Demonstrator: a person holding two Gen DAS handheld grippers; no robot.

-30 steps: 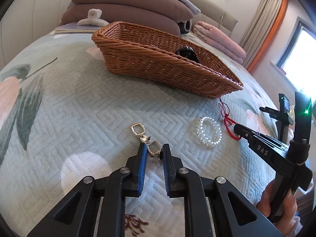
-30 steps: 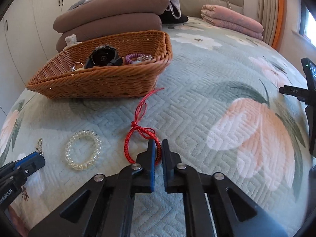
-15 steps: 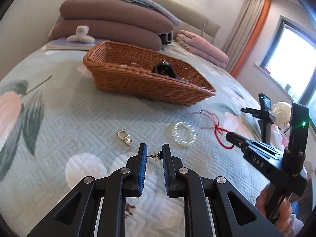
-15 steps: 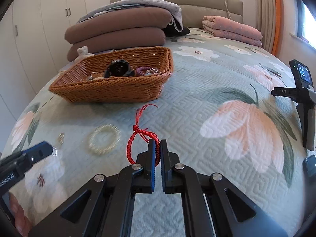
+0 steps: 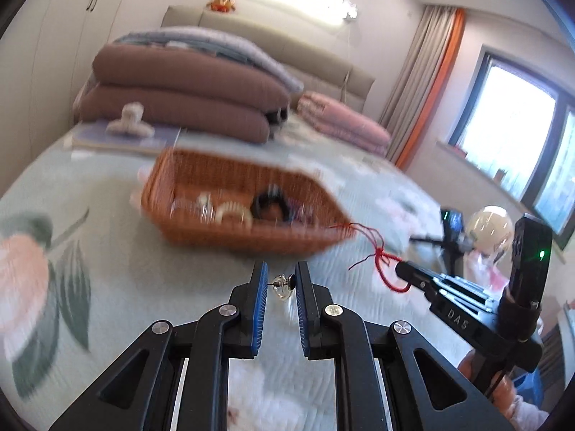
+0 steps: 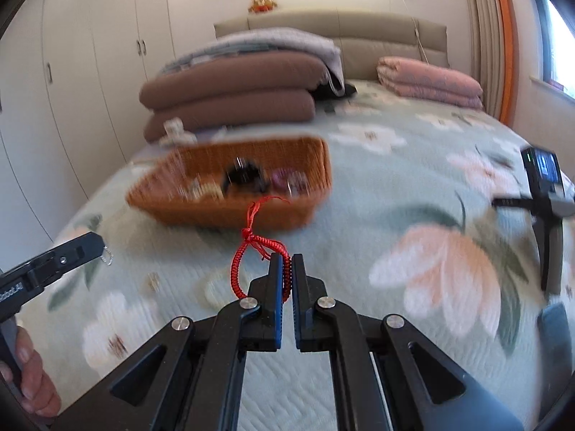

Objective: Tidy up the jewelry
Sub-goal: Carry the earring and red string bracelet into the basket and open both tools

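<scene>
While blurred, wicker basket [image 6: 230, 212] ahead, folded bedding [image 6: 230, 89] behind

A bed [image 6: 413, 186] in a pale green quilted floral coverlet carries an orange-brown woven wicker basket [image 6: 230, 212], stacked brown folded bolsters [image 6: 230, 97], a folded pink blanket [image 6: 431, 82] and a blurred pale bead ring [image 6: 212, 287].

I read "DAS" in pale letters on the right gripper [image 5: 401, 272], seen from my left camera. On the left gripper [image 6: 96, 246], only "obotAI" shows, cut off.
</scene>
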